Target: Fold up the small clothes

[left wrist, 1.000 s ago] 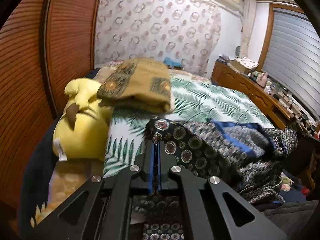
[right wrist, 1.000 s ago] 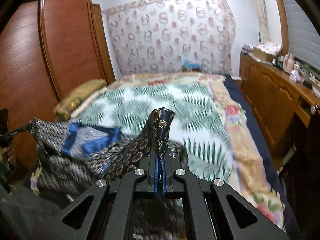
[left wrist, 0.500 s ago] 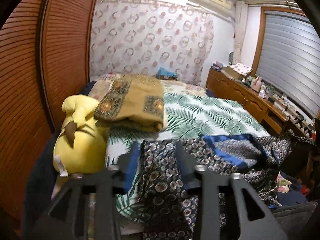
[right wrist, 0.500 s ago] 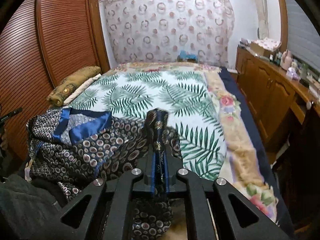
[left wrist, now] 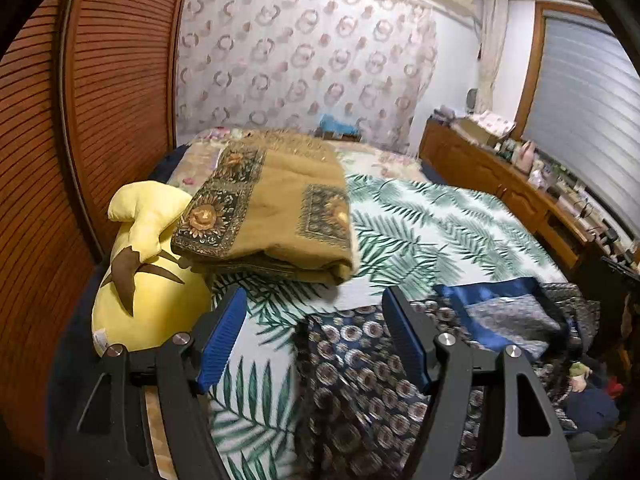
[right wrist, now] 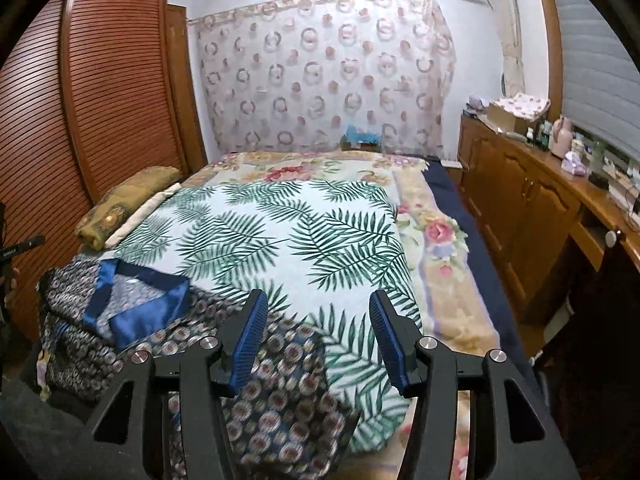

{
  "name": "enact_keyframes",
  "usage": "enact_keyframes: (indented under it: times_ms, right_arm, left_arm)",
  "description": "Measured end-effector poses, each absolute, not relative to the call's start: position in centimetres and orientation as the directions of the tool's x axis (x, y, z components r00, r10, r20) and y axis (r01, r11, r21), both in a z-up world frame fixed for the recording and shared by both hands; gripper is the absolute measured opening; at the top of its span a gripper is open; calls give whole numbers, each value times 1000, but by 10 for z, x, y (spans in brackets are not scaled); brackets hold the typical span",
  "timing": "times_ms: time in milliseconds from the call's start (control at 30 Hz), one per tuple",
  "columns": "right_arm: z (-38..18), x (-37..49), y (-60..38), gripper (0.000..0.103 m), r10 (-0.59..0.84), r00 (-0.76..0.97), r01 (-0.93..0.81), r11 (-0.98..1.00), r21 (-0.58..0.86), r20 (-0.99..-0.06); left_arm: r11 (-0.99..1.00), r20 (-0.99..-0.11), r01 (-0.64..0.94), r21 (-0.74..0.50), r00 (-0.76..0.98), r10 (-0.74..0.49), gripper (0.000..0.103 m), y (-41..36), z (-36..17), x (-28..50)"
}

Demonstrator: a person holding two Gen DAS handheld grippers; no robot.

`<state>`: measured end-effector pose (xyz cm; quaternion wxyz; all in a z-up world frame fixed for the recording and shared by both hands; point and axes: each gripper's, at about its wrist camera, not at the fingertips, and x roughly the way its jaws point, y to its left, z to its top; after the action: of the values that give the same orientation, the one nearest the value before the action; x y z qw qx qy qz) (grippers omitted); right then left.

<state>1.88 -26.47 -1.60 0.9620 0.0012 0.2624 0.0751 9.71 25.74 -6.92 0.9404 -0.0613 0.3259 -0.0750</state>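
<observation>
On the near end of the bed point(right wrist: 288, 240), a dark patterned garment point(right wrist: 276, 396) with a blue lining point(right wrist: 136, 312) lies spread over the palm-leaf sheet point(left wrist: 432, 224), its cloth rumpled and draping off the near edge. Neither tool grips it. The left gripper point(left wrist: 316, 340) hangs over the garment's left edge with its blue-padded fingers spread wide, nothing between them but sheet and a bit of cloth below. The right gripper point(right wrist: 316, 340) is likewise spread wide, poised above the garment's right corner, where the fabric ends and the leafy sheet shows through.

Beside the garment, toward the wardrobe point(left wrist: 100, 120), a folded tan blanket point(left wrist: 280, 208) with dark sunflower squares sits on the sheet, one corner resting on a yellow plush toy point(left wrist: 144, 280) wedged at the bed's edge. A floral blanket point(right wrist: 436, 240) lies under the sheet along the far side. A ring-patterned curtain point(right wrist: 328, 72) covers the wall at the head of the bed, and a wooden dresser point(right wrist: 528, 208) crowded with small items runs along the window side.
</observation>
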Motion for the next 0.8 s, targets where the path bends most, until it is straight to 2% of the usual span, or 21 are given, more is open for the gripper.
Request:
enact_keyframes:
  times_ms: [200,367,533,700,800]
  right_arm:
    - [-43,53,-271,55,155,802,-139,988,73,-578]
    - [-54,73,-272,55,205,756,-160,979,128,-622]
    - [-63,85,-262,55,245,723,-202,969,141,-646]
    - [-80,94,-250,55,223,688,-204,973,111,-690]
    - [-82,95,-252,55,220,692,-200,974,109,-687]
  left_arm:
    - [978,-646,124,-170,735,-206,71,257,-87,120]
    - [977,-694,132,-168,687,-213,60,254,-100,134]
    - [977,-738,135,-163,641,-212,59,251,-115,142]
    - [977,-760,136,-162,614,-211,59,250,-126,142]
    - [977,-769,137,-163,603,-213,59,250,-131,141]
